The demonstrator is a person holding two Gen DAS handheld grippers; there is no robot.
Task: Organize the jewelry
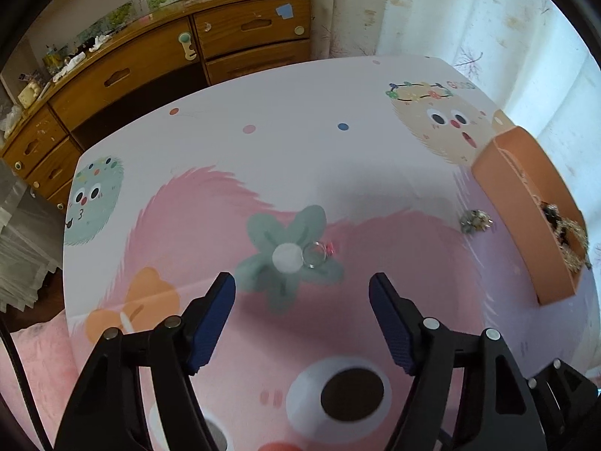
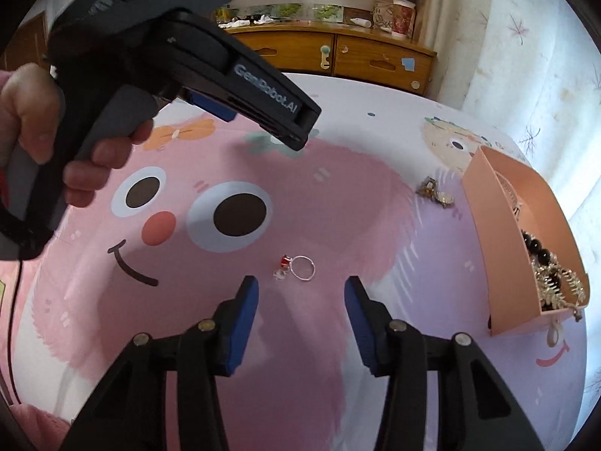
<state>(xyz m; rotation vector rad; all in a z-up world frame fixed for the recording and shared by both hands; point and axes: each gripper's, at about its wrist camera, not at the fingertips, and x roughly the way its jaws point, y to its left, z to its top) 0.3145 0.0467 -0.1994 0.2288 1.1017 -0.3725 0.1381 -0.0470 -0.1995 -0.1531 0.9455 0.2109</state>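
Note:
A silver ring with a red stone lies on the cartoon tablecloth just ahead of my open, empty left gripper. In the right wrist view a silver ring with a red stone lies just ahead of my open, empty right gripper. A small gold brooch-like piece lies near the orange box; it also shows in the right wrist view. The box holds black beads and gold chains. The left gripper's body, held by a hand, fills the right view's upper left.
The table has a pink cartoon cloth. A wooden dresser with clutter on top stands behind it. A curtain hangs at the right. The table's far and left edges are near.

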